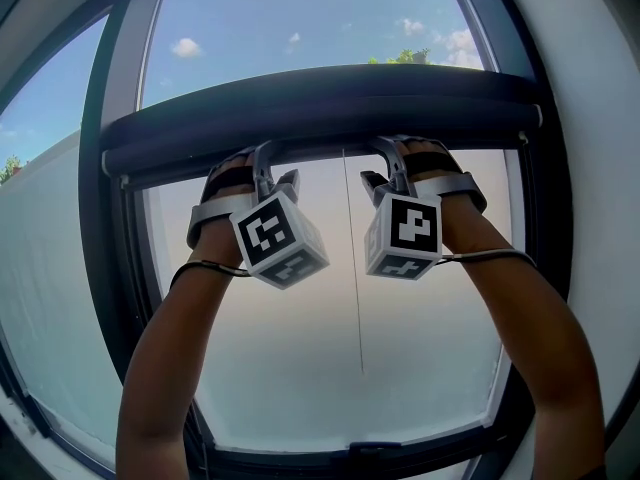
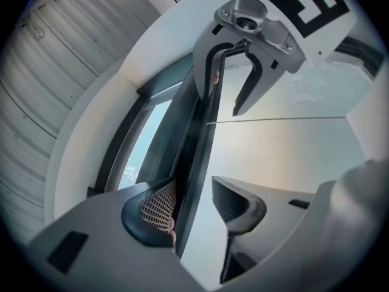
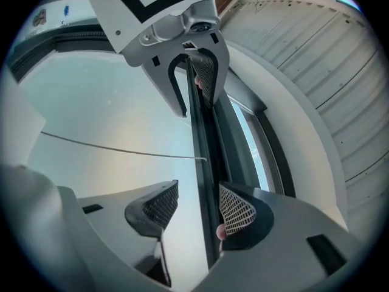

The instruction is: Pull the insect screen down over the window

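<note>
1. Closest to the head camera, my left forearm (image 1: 170, 368) and right forearm (image 1: 550, 348) rise from the lower corners of the frame. Each ends at a white cube with black square markers (image 1: 280, 240).
2. My left gripper (image 1: 275, 168) sits left of centre and my right gripper (image 1: 385, 168) just right of centre. Both point up at the long dark rounded bar of the insect screen (image 1: 320, 108).
3. That bar lies level across the upper middle of the frame, spanning the dark-framed window (image 1: 120, 68). Blue sky shows above it and a pale haze below.
4. A thin cord (image 1: 355, 288) hangs from the bar down the centre of the frame, between my grippers.
5. In the left gripper view my meshed fingers (image 2: 159, 207) stand spread. The bar's thin dark edge (image 2: 191, 163) runs between them, hard by the left one and clear of the right.
6. In the right gripper view my fingers (image 3: 236, 210) are spread too. The same edge runs between them, close to the right one and clear of the left.
</note>
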A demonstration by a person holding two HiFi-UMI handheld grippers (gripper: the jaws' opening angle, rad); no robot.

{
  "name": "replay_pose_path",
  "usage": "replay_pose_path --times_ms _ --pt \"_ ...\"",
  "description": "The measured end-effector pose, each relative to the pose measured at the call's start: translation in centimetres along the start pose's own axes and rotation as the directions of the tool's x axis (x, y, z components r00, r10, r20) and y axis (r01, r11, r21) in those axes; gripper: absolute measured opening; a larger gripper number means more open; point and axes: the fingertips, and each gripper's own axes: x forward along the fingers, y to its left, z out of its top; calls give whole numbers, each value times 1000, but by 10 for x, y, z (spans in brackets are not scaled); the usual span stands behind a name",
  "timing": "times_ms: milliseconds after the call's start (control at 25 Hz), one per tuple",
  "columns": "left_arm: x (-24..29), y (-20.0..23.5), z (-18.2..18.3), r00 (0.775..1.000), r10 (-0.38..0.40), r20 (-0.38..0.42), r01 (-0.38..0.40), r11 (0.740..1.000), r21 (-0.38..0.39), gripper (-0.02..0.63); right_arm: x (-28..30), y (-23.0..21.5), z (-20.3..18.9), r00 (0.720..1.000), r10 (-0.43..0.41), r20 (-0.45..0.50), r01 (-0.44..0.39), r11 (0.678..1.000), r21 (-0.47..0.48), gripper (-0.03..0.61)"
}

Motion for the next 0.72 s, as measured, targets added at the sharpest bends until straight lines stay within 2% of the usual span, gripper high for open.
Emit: replay_pose_path --times_ms 200,440,560,720 --pt "9 -5 -1 999 -38 -32 40 998 43 169 8 0 -1 999 28 -17 -28 999 -33 190" --pt "19 -10 -3 996 -57 -61 60 997 49 169 17 0 -11 996 66 -64 -71 995 -68 189" --pt "19 -13 -3 992 -106 -73 110 993 42 169 21 3 -14 994 72 -81 -79 994 -81 189" --pt "17 -16 -5 975 -184 -123 197 975 102 169 20 4 -14 991 97 -93 -104 992 -74 190"
